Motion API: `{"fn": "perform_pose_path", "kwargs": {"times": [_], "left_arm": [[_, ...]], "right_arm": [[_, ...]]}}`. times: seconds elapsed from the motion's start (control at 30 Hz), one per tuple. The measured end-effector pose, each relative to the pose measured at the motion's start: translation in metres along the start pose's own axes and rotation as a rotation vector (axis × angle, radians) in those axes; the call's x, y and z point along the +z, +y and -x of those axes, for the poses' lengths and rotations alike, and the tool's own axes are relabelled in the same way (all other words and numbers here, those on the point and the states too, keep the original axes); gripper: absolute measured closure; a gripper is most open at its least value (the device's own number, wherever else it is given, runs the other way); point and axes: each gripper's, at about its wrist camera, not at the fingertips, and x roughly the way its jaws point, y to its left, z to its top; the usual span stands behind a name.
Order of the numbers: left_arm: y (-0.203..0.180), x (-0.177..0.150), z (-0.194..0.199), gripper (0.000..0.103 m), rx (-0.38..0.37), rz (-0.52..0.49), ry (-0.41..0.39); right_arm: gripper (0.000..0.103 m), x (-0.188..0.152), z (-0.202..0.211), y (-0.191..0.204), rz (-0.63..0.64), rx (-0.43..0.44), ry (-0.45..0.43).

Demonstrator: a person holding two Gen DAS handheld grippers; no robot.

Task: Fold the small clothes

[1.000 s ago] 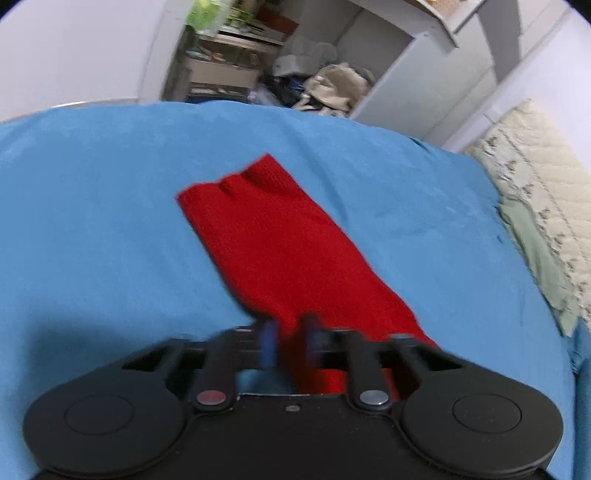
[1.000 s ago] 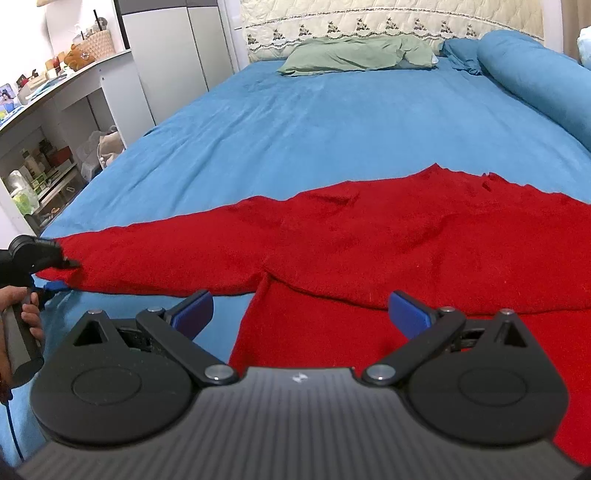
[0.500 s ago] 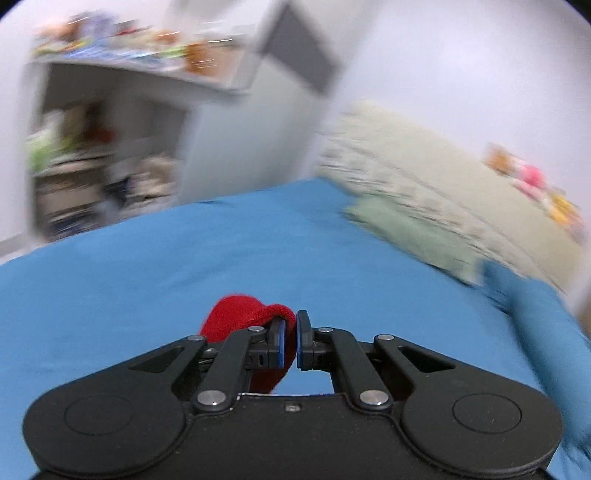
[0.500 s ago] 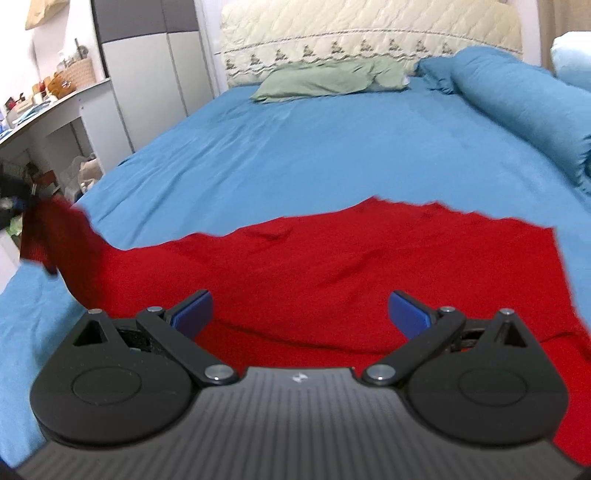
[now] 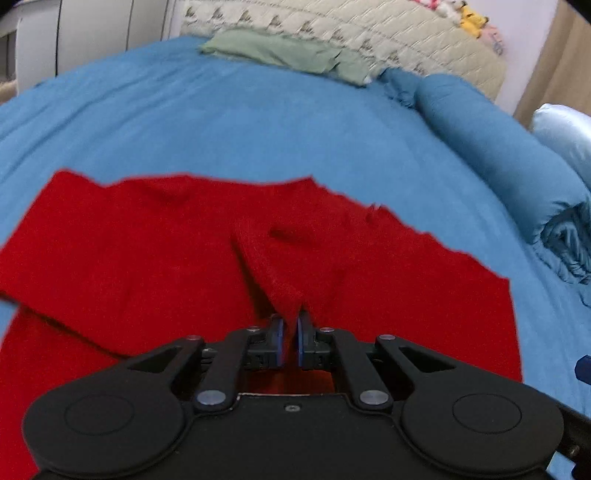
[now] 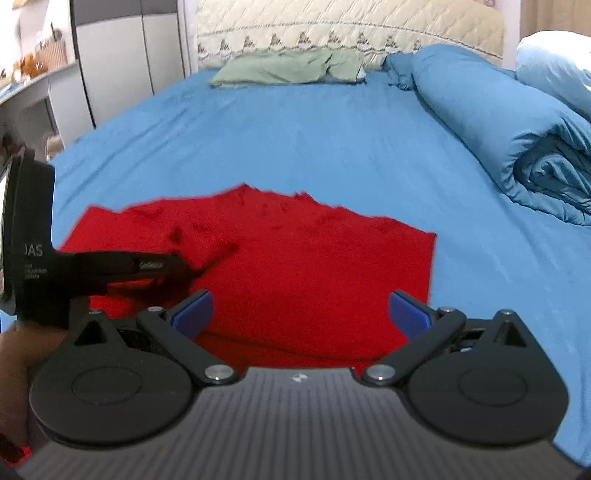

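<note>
A red knitted garment (image 5: 155, 243) lies spread on the blue bed sheet (image 5: 236, 122); it also shows in the right wrist view (image 6: 317, 258). My left gripper (image 5: 290, 332) is shut on a pinched ridge of the red sleeve (image 5: 273, 269), held over the garment's body. It shows from the side in the right wrist view (image 6: 199, 271). My right gripper (image 6: 301, 312) is open and empty, just above the garment's near edge.
A green cloth (image 6: 291, 68) lies by the quilted headboard (image 6: 347, 29). A rolled blue duvet (image 6: 517, 122) runs along the right side. A white cabinet (image 6: 118, 66) and a desk (image 6: 22, 85) stand left of the bed.
My left gripper has lifted the sleeve off the sheet at the left and carried it right, over the garment's body. The right gripper has stayed open and shifted slightly.
</note>
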Motion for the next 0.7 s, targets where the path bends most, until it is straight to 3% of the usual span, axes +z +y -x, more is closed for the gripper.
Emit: {"fn": "perform_pose_path", "kwargs": {"times": [0.07, 0.13, 0.17, 0.27, 0.43, 0.6, 0.67, 0.7], "left_arm": [[0.004, -0.001, 0.006, 0.078, 0.004, 0.017, -0.01], [0.006, 0.001, 0.018, 0.042, 0.011, 0.014, -0.03], [0.007, 0.004, 0.025, 0.039, 0.02, 0.004, -0.037], [0.02, 0.012, 0.051, 0.035, 0.061, -0.018, -0.047], [0.065, 0.024, 0.085, 0.029, 0.188, 0.029, -0.073], [0.122, 0.026, 0.088, 0.029, 0.298, 0.157, -0.017], [0.144, 0.025, 0.091, 0.029, 0.297, 0.225, -0.013], [0.153, 0.025, 0.092, 0.029, 0.294, 0.246, -0.012]], "right_arm": [[0.0, -0.005, -0.003, -0.009, -0.001, 0.028, 0.01], [0.0, -0.007, -0.004, -0.013, 0.001, 0.047, 0.016], [0.0, -0.006, -0.004, -0.01, 0.004, 0.049, 0.016], [0.0, 0.002, -0.003, 0.001, 0.016, 0.056, -0.001], [0.0, 0.026, -0.015, 0.042, 0.022, 0.067, -0.007], [0.0, 0.051, -0.057, 0.103, 0.129, 0.083, 0.02], [0.008, 0.055, -0.079, 0.131, 0.212, 0.076, 0.049], [0.017, 0.056, -0.089, 0.139, 0.239, 0.073, 0.059]]}}
